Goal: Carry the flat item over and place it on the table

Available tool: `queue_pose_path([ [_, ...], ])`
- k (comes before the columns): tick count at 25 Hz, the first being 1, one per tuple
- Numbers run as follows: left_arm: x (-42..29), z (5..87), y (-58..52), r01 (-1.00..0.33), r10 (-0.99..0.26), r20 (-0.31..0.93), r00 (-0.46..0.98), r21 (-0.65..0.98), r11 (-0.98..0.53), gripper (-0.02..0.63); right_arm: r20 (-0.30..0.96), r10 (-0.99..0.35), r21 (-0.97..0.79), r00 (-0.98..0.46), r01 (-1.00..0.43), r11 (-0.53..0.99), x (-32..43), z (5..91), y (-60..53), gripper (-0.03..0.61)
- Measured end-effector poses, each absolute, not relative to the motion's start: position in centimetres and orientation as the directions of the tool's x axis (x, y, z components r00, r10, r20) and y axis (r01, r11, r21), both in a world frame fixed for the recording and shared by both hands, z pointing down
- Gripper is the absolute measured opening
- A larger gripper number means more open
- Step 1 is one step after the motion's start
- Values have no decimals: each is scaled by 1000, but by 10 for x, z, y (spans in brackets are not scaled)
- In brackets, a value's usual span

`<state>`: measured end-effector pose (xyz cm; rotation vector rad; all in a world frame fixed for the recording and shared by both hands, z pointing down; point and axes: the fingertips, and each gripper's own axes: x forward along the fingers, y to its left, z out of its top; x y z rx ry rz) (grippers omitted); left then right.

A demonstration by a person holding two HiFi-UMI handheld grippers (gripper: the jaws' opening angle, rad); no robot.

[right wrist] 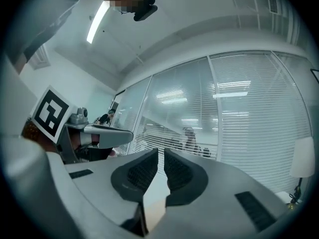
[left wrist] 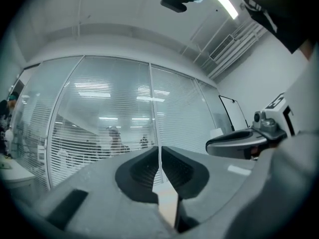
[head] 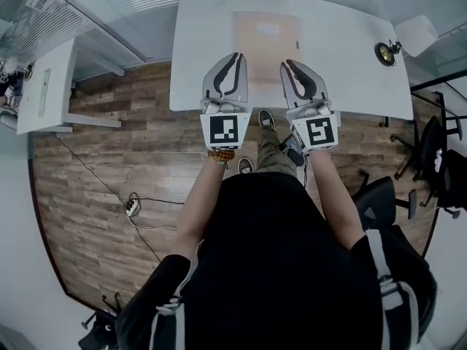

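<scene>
The flat item (head: 266,35) is a pale tan sheet lying flat on the white table (head: 350,57), near its middle. My left gripper (head: 235,57) hovers over the table's near edge by the item's left near corner. My right gripper (head: 287,64) is by the right near corner. In the left gripper view the jaws (left wrist: 159,156) are together, with a tan sliver of the flat item (left wrist: 168,209) showing low behind them. In the right gripper view the jaws (right wrist: 161,158) stand a thin slit apart with nothing pressed between the pads. Tan shows low in that gap too.
A small black and gold device (head: 384,52) and a white box (head: 416,33) sit at the table's right end. A second white table (head: 44,93) stands to the left. Office chairs (head: 430,152) are at the right. A power strip (head: 132,207) lies on the wood floor. A glass wall (left wrist: 99,123) is ahead.
</scene>
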<state>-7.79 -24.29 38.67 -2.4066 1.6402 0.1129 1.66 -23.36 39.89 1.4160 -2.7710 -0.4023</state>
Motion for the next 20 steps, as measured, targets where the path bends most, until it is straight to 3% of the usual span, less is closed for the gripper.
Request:
queue_pose_path([
  [20,-63,395,-201,-913,-905,-174,389,-202,-354,25,-81,-838,230,-539,-829,511,26,416,-198,14],
])
